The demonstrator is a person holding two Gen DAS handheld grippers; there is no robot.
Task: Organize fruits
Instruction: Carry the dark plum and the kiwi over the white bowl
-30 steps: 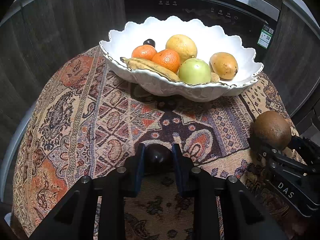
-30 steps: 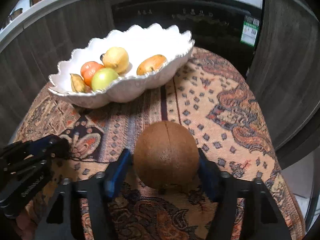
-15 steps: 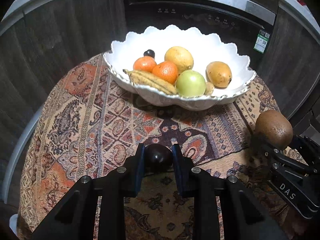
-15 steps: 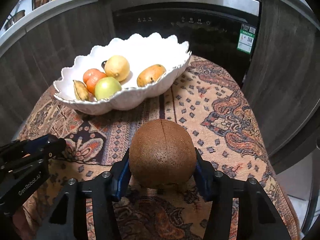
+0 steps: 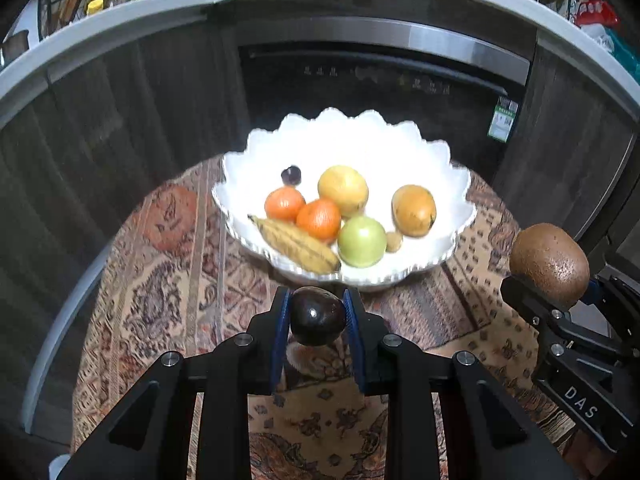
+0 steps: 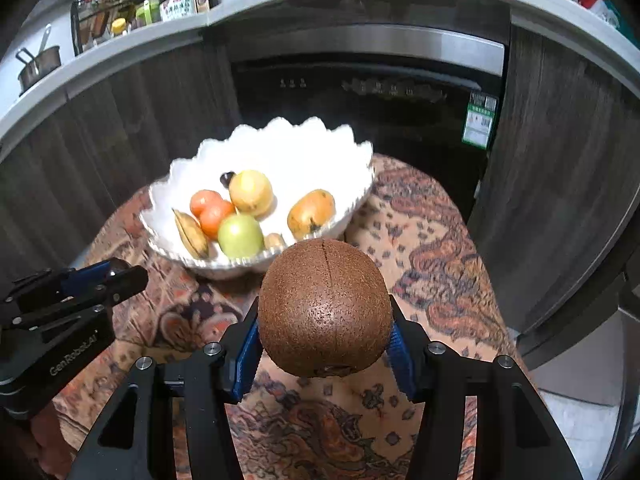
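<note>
Both held fruits now hang higher above the patterned woven tablecloth [image 5: 168,280] than a second ago. Left gripper [image 5: 317,316] clamps a small dark glossy plum [image 5: 318,315]; right gripper [image 6: 324,334] clamps a rough brown round fruit [image 6: 324,308]. Neither has reached the scalloped white ceramic bowl [image 5: 400,152], already holding several fruits.

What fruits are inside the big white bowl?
In the white bowl: two oranges, a yellow citrus, green apple, banana, mango, a dark plum. Anything beneath them is hidden.

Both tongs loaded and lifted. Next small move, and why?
Probably carry the left tongs forward over the white bowl and release there. They are shut on the dark plum, held above the patterned cloth just short of the rim. The right tongs grip the bigger brown fruit, so it can follow into the open back.
</note>
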